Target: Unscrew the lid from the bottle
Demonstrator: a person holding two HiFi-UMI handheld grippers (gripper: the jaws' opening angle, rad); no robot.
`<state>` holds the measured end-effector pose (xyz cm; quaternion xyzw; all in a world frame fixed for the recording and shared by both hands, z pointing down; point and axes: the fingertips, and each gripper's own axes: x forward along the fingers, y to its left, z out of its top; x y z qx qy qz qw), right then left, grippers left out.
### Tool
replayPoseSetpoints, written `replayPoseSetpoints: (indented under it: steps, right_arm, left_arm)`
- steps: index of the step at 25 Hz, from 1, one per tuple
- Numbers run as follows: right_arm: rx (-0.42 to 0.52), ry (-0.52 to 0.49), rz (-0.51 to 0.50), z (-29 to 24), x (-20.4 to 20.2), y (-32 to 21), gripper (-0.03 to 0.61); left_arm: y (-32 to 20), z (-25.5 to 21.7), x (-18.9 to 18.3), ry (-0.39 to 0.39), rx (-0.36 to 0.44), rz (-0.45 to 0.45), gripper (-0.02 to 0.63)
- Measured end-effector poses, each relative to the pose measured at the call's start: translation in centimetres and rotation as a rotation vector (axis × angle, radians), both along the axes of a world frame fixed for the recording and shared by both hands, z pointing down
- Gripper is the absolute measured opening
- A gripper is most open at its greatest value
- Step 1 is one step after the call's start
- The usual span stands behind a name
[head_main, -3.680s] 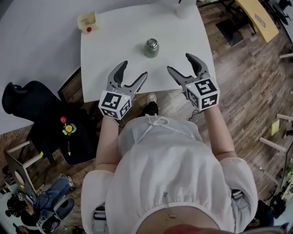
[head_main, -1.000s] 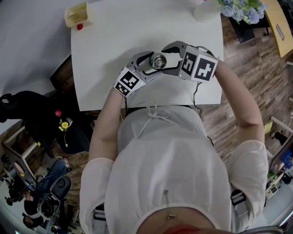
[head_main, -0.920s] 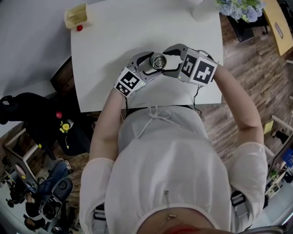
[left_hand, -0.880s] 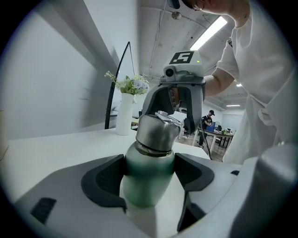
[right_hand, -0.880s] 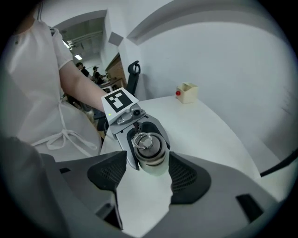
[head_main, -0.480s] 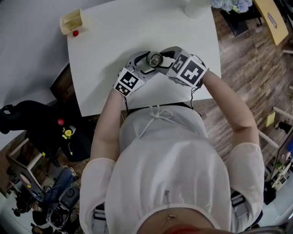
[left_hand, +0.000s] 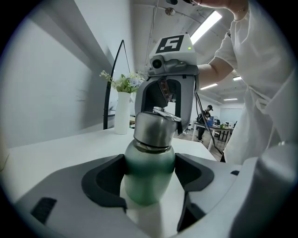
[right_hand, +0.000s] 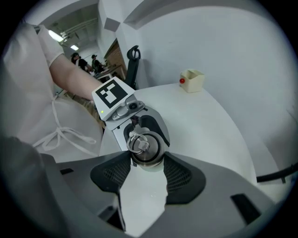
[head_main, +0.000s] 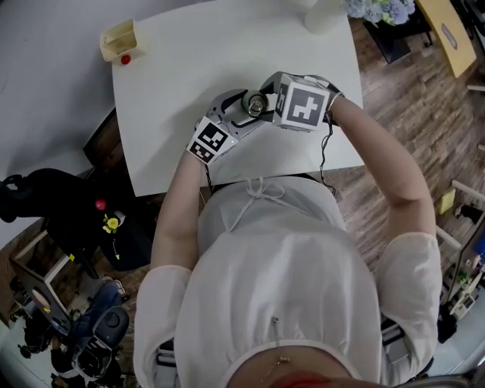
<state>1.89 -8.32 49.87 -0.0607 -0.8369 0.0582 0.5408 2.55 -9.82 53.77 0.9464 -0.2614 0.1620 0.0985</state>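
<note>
One bottle (left_hand: 148, 181), one lid (left_hand: 153, 128), two grippers (left_hand: 150, 165) (right_hand: 146, 161)

Open tabletop (head_main: 189, 53) lies beyond the bottle (head_main: 256, 104); yellow box (head_main: 119, 39) and vase (head_main: 322, 15) stand at far corners.

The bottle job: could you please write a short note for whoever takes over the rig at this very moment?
Left gripper: jaws shut on the green body of the bottle, which stands upright on the white table.
Right gripper: reaches in from above, jaws shut on the metal lid.
Done: both grips are set.
Left: the lid is on the bottle, not yet off. Turn it loose while the other gripper holds the body, then lift it away.
</note>
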Motion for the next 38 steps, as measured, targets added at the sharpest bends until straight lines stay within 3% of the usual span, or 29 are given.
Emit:
replayPoseSetpoints:
  steps: [7, 12, 14, 21, 26, 29, 33, 38]
  right_arm:
    - [0.005, 0.049, -0.369, 0.2, 0.1, -0.2, 0.235]
    - [0.005, 0.076, -0.526, 0.3, 0.1, -0.2, 0.235]
    - [-0.003, 0.076, -0.542, 0.3, 0.1, -0.3, 0.235]
    - [-0.050, -0.030, -0.247, -0.5, 0.8, -0.4, 0.311]
    - [-0.131, -0.101, 0.183, -1.0, 0.0, -1.2, 0.282]
    - [-0.207, -0.091, 0.358, -1.0, -0.3, -1.0, 0.282]
    - [-0.196, -0.072, 0.457, -0.8, -0.8, -1.2, 0.268]
    - [-0.130, -0.050, 0.453, -0.5, -0.7, -1.3, 0.252]
  left_arm:
    - [-0.1, 0.3, 0.0, -0.006, -0.008, 0.000, 0.357]
    - [0.0, 0.4, -0.2, -0.010, -0.013, 0.001, 0.357]
    - [0.0, 0.4, -0.2, -0.009, -0.017, -0.003, 0.357]
    - [-0.3, 0.3, -0.3, 0.000, -0.021, -0.004, 0.357]
    - [-0.2, 0.2, -0.3, 0.002, -0.021, -0.001, 0.357]
    - [-0.2, 0.2, -0.3, -0.003, -0.018, 0.005, 0.358]
    - [-0.1, 0.2, -0.2, -0.011, -0.015, 0.015, 0.357]
    - [0.0, 0.2, -0.2, -0.005, -0.013, 0.021, 0.357]
